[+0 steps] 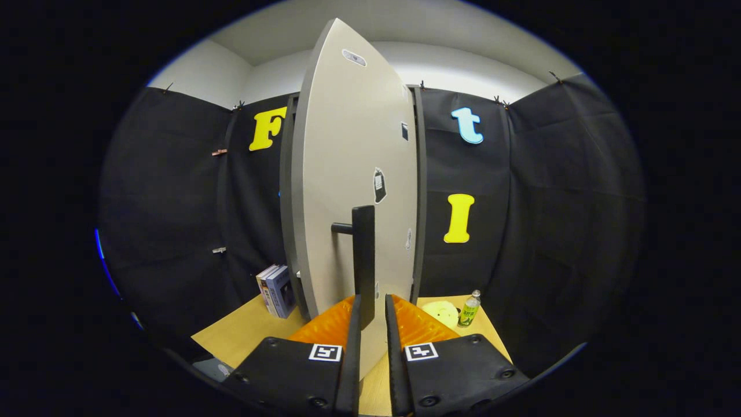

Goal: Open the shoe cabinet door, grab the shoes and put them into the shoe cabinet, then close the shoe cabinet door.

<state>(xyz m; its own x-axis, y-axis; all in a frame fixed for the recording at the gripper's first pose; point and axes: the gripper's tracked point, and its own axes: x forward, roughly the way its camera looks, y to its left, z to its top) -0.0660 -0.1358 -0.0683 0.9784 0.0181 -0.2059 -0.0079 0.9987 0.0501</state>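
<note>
- Step in hand, as I judge it: working the cabinet door (353, 174), which stands ajar just ahead.
- Tool (370, 315) narrow, fingers flanking the dark handle (363, 263); contact uncertain.
- Shoes unseen.
- Next: swing the door by the handle.

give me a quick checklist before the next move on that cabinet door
1. Claw lined up with the door handle: ok, the black bar's lower end sits between the fingers.
2. Firm grip on the handle: cannot tell, the fingers are close to the bar but contact on both sides is unclear.
3. Cabinet door state: ok, it stands ajar, swung out from the dark frame.
4. Swing path: cannot tell, books stand near the door's foot on one side.
5. Bottle clear of the door: ok, it stands off to the other side.
6. Shoes located: cannot tell.
</note>
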